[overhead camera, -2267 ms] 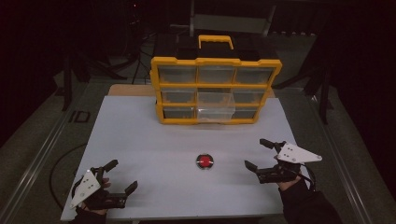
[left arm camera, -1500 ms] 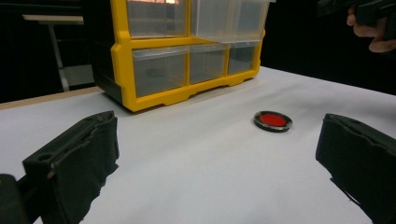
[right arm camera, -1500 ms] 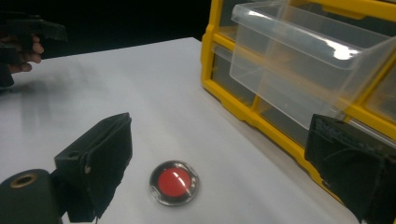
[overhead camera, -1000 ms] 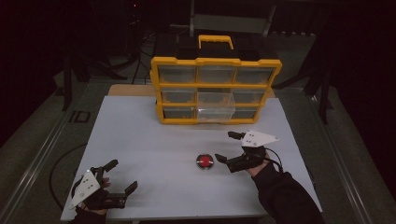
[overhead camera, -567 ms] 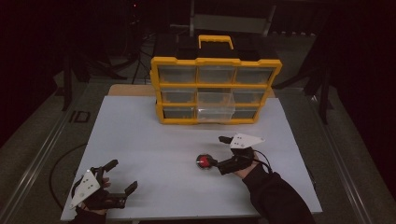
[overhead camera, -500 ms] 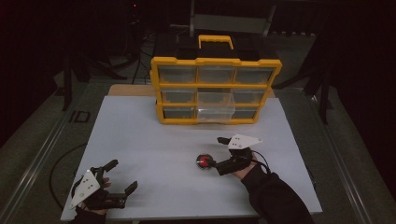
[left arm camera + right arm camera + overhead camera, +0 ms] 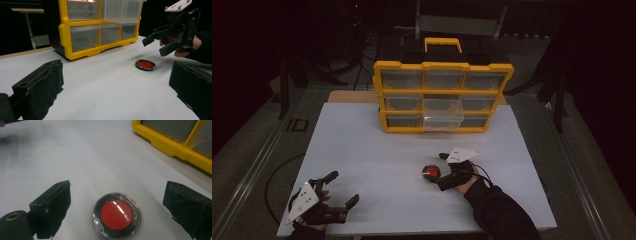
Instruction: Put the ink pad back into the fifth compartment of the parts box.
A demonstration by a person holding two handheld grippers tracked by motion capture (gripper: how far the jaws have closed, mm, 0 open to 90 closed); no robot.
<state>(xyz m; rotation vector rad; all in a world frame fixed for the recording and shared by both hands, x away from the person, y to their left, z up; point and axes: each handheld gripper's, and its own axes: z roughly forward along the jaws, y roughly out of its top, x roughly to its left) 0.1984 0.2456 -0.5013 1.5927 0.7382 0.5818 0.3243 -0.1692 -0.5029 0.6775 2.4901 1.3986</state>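
In the high view, a small round case (image 7: 431, 173) with a red centre and a clear rim lies flat on the white surface (image 7: 377, 150), in front of a yellow drawer cabinet (image 7: 443, 90) whose middle drawer (image 7: 442, 112) juts out. The right gripper (image 7: 443, 171) sits just to the right of the case, its fingers spread and reaching toward it; 2.3 s ago it was well off to the right, near the surface's edge, and it has closed in since. The case has not moved. The left gripper (image 7: 340, 189) rests at the near left corner, fingers apart, where it was in the earlier frames.

In the left gripper view, its own two black fingers (image 7: 40, 87) stand wide apart at the bottom. Beyond them the round case (image 7: 145, 64) lies on the surface, and the right gripper (image 7: 156, 43), held in a hand (image 7: 186, 46), hovers just above and beside it with a gap between its fingers.

In the right gripper view, the round case (image 7: 117, 215) lies between the two open fingers (image 7: 51, 207), touching neither. The yellow cabinet's base (image 7: 175, 145) crosses the upper right corner.
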